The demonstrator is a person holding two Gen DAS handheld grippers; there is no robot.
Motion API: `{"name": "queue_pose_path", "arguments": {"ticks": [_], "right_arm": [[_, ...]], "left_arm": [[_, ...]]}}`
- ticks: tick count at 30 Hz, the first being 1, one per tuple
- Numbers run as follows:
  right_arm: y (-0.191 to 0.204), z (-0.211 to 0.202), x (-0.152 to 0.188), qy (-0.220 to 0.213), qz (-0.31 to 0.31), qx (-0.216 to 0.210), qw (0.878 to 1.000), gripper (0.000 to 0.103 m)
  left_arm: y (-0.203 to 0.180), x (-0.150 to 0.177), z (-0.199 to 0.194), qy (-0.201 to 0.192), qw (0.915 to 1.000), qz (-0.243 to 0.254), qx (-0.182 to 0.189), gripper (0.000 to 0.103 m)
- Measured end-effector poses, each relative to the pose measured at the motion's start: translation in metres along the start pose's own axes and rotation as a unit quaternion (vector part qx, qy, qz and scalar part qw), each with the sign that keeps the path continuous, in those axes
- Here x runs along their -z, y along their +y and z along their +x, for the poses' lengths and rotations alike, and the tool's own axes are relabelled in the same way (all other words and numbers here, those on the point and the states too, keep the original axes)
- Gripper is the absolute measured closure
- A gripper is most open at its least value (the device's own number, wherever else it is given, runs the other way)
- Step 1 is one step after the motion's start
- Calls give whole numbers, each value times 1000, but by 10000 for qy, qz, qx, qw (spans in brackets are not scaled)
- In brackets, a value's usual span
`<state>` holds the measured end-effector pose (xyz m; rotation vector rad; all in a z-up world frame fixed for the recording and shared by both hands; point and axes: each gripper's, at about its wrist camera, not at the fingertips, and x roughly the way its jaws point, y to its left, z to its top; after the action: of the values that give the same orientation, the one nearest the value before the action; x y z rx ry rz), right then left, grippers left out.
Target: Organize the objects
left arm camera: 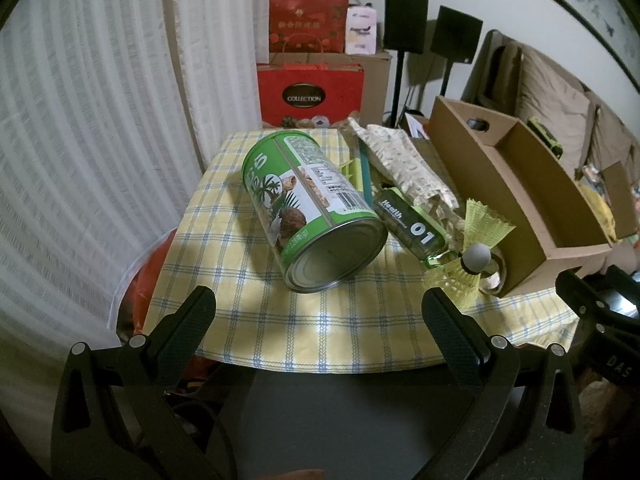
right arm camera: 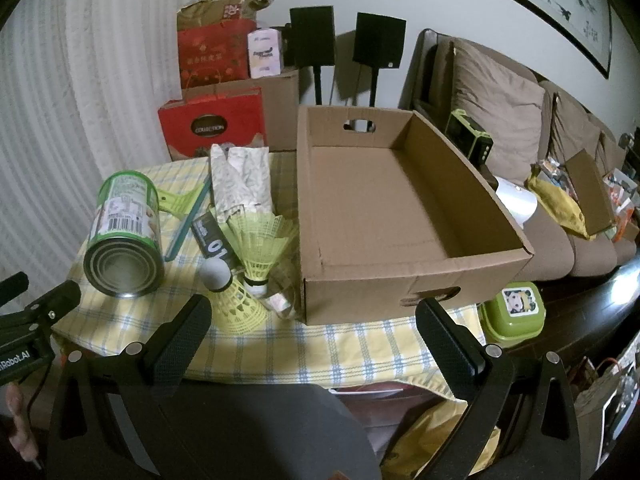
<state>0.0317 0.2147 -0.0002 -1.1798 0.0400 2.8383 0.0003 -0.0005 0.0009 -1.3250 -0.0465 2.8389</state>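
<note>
A green tin can [left arm camera: 310, 208] [right arm camera: 124, 232] lies on its side on the checked tablecloth [left arm camera: 360, 320]. Beside it are a dark flat pack marked 01 [left arm camera: 408, 224] [right arm camera: 214, 242], a patterned paper bag [left arm camera: 404, 164] [right arm camera: 240, 180], and yellow shuttlecocks [left arm camera: 468, 264] [right arm camera: 260, 248]. An open cardboard box [right arm camera: 400, 208] [left arm camera: 520, 188] stands empty at the right of the table. My left gripper [left arm camera: 318, 308] is open, hovering just short of the can. Over the table's near edge, in front of the box, my right gripper [right arm camera: 314, 316] is open with nothing between its fingers.
A green clip and a teal stick [right arm camera: 184, 216] lie behind the can. Red gift bags [left arm camera: 310, 92] and cartons stack behind the table, two speakers [right arm camera: 344, 36] on stands by the wall. A sofa [right arm camera: 520, 128] with clutter runs along the right. A green lidded tub [right arm camera: 514, 308] sits below the table.
</note>
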Motion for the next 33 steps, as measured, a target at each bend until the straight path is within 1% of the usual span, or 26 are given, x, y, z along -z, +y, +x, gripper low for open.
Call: {"name": "queue_pose_path", "arguments": {"ticks": [7, 9, 23, 33], "right_arm": [[0, 1, 0, 4, 7, 1, 10000, 0], [0, 0, 0, 1, 10, 4, 10000, 0], [0, 2, -1, 15, 9, -4, 10000, 0], [6, 9, -3, 2, -77, -42, 10000, 0]], "left_arm": [[0, 0, 0, 5, 10000, -4, 4, 0], [0, 5, -5, 8, 10000, -5, 3, 0], [0, 3, -2, 10, 10000, -16, -8, 0], [6, -2, 12, 7, 10000, -25, -45, 0]]}}
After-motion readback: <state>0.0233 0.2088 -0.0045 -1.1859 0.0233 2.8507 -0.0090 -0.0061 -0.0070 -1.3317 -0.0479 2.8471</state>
